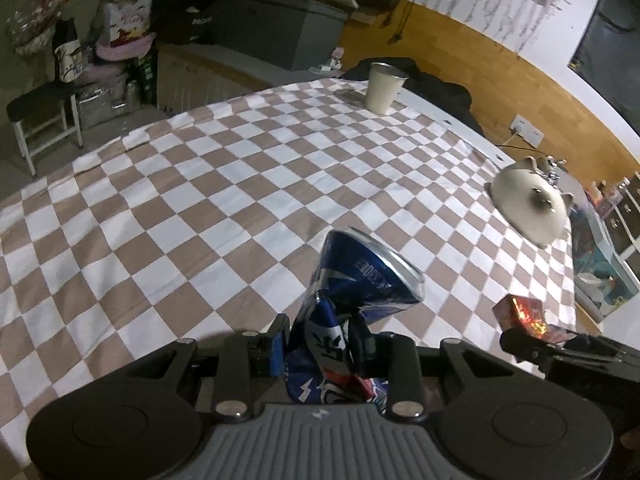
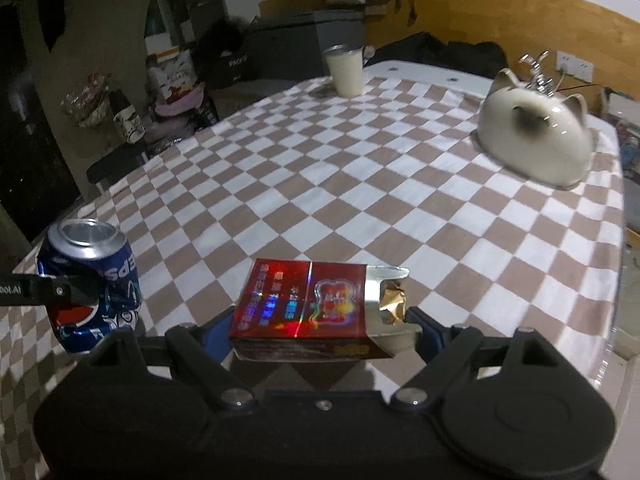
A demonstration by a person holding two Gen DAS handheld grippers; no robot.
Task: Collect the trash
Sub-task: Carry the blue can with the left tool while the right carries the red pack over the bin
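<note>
While both tools hang above the checkered tablecloth (image 2: 360,184), the left gripper (image 1: 320,344) is clamped on a crushed blue Pepsi can (image 1: 352,292), pinched at its dented waist. Right gripper (image 2: 320,328) grips a red cigarette pack (image 2: 304,304) endwise, foil end open. Cup (image 2: 346,70) and cat-shaped bowl (image 2: 536,140) stand well apart.

Glossy metal can (image 1: 360,280), shiny foil-lined pack (image 2: 312,304), cloth tablecloth (image 2: 360,208).

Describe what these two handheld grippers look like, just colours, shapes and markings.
Both are matte black, with two round discs at the base and linkage bars pinned by silver bolts. The left gripper has a ribbed grey centre plate; the right gripper is black there. Jaws carry blue pads. No cables, hands or sleeves are visible.
</note>
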